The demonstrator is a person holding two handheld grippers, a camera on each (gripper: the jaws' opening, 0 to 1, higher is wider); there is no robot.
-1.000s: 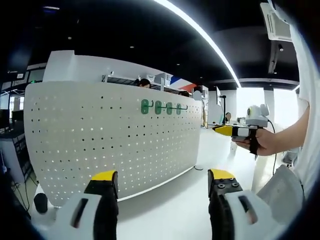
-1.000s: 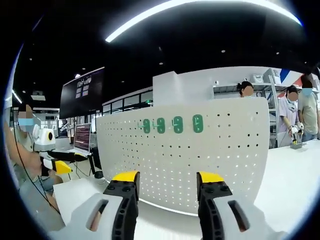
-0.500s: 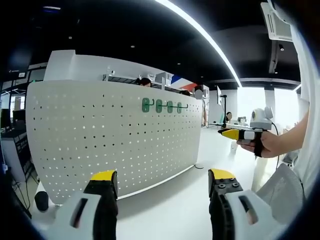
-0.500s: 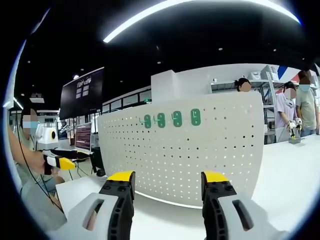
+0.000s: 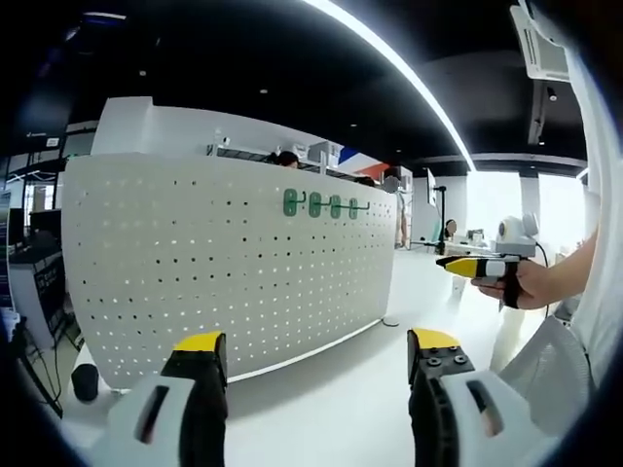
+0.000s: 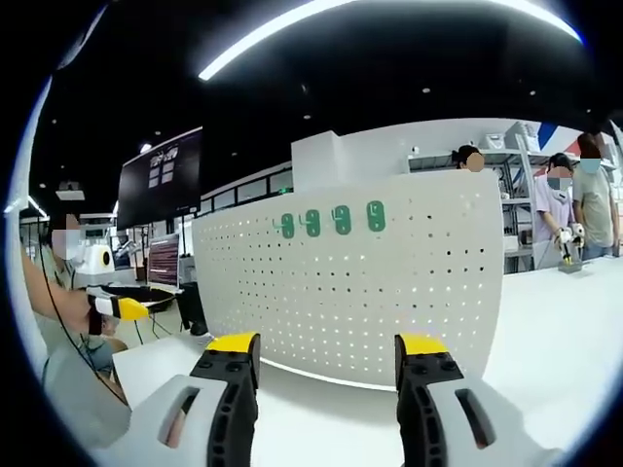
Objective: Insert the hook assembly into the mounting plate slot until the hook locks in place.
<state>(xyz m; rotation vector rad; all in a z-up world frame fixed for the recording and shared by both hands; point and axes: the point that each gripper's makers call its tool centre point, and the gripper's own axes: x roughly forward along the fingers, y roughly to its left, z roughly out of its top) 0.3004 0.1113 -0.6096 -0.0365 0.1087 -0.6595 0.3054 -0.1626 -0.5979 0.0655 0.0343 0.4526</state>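
A white perforated mounting plate [image 5: 224,263] [image 6: 370,282] stands upright on the white table. Several green hook pieces [image 5: 324,205] [image 6: 327,221] hang in a row near its top edge. My left gripper [image 5: 316,355] is open with nothing between its yellow-tipped jaws, some way in front of the plate. My right gripper [image 6: 329,360] is also open and holds nothing, facing the plate from the other side. In the left gripper view the right gripper [image 5: 477,266] shows at the right in a person's hand. The left gripper [image 6: 117,306] shows at the left of the right gripper view.
The white table [image 5: 331,389] runs in front of the plate. A dark round object [image 5: 85,382] sits at the plate's left end. People [image 6: 574,209] stand at a bench behind the plate. A monitor [image 6: 164,265] stands at the back left.
Both views have shifted slightly as the hands moved; the plate looks a little lower and farther. In the left gripper view the right gripper has drifted down and to the right.
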